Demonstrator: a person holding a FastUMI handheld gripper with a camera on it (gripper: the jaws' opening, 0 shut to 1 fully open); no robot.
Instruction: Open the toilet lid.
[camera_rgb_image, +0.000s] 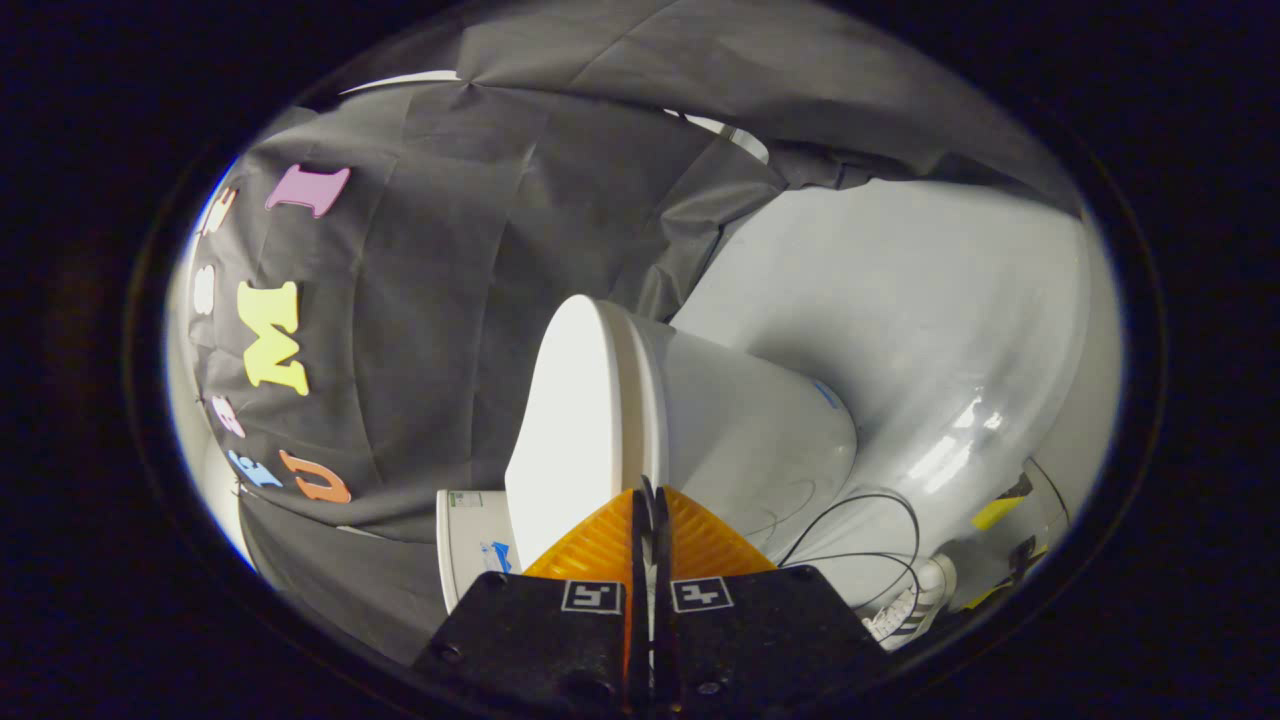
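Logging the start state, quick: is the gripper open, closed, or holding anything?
Gripper: closed, jaws together, holding nothing, tips just short of the toilet lid.

Your view is dim overall; glare blows out the toilet lid (575, 420), floor (940, 300) reflections at 4 o'clock, edges fisheye-curved.

Black cloth wall (450, 300), glossy pale floor (900, 300)
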